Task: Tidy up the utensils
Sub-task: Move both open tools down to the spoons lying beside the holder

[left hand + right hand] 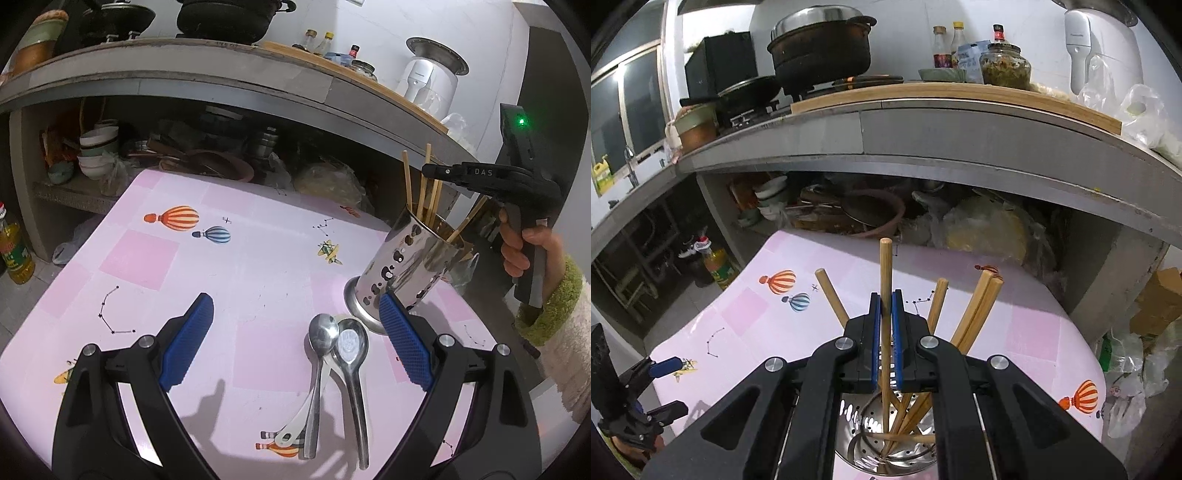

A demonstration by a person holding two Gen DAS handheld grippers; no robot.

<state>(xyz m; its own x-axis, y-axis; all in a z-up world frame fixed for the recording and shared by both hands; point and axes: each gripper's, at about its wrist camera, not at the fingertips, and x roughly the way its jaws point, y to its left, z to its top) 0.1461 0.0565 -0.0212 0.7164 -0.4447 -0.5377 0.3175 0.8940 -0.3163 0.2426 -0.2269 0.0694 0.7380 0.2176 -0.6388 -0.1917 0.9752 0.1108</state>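
Right gripper point(885, 308): jaws closed on a single chopstick point(885, 266), pinched partway along its length. Its lower end reaches down into the steel holder point(908, 417); its upper end stands clear above the pads. The holder already contains several other chopsticks point(975, 314), leaning at mixed angles against the rim.

Left gripper point(295, 343): jaws wide open, nothing between them, hovering low over the pink table point(221, 258). Two metal spoons point(325, 369) and one white spoon point(295, 424) lie in a loose overlapping cluster on the table, just in front of the holder's base point(360, 302). One blue pad point(404, 341) sits near that base; contact cannot be confirmed from this view.

Judgement: chopstick step is nearly complete, release pending; spoons not yet started.

Risks:
- The held chopstick's lower end appears to sit among the crossed sticks at the bottom. If released while wedged, it could lean hard and spring out, or lever a neighbour over the rim.
- The holder looks tall and narrow-footed. A sideways pull on the stick before the jaws let go could tip it.
- The left pad beside the base could nudge the holder if that hand drifts toward it.
- The spoons overlap, so a grab at one may drag or flip another off the table edge.
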